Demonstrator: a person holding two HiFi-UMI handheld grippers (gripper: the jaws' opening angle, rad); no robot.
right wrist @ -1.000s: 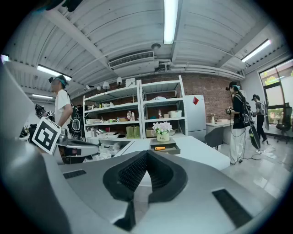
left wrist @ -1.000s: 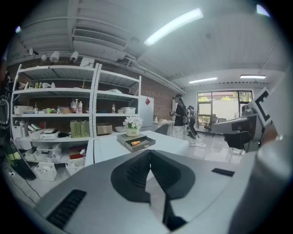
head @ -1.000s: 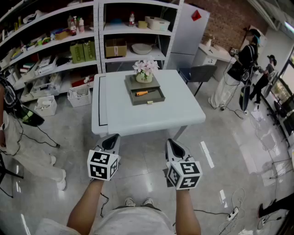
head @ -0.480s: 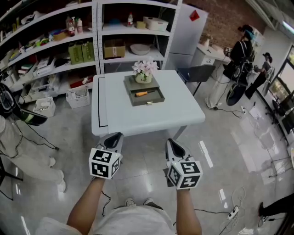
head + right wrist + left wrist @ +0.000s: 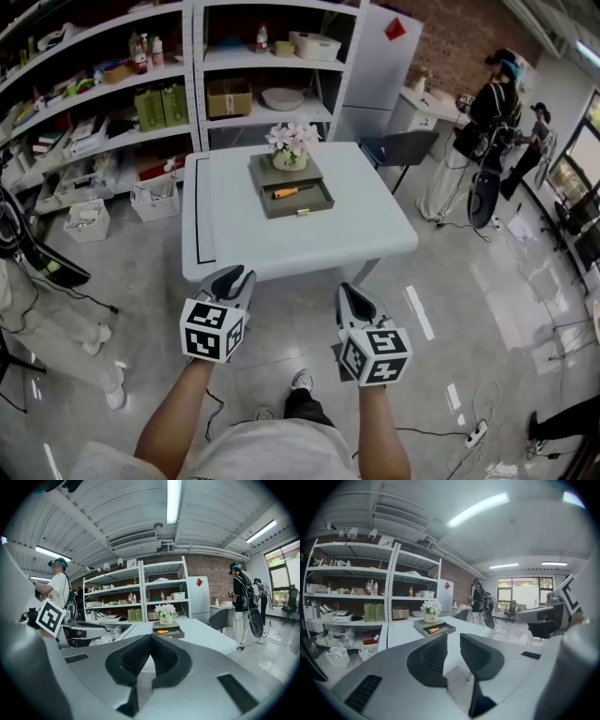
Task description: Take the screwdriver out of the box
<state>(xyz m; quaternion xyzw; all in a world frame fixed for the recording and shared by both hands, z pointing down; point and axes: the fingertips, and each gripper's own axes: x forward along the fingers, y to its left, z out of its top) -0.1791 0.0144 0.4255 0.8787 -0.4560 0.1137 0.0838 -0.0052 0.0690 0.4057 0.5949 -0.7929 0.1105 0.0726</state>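
Now | screwdriver (image 5: pixel 286 193) crosswise in box (image 5: pixel 323 199) | left gripper (image 5: pixel 232 274) just opening, empty | right gripper (image 5: pixel 349 291) closed, empty

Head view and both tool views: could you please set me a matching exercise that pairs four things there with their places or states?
Things:
1. screwdriver
2. flower pot
3. left tool
4. right tool

Places or states:
A. jaws together, empty
B. lying in the open box
C. jaws apart, empty
D. standing on top of the box, behind the opening

Pairs: 1-B, 2-D, 3-C, 4-A.
The left tool's jaws have just been opening, with nothing between them.
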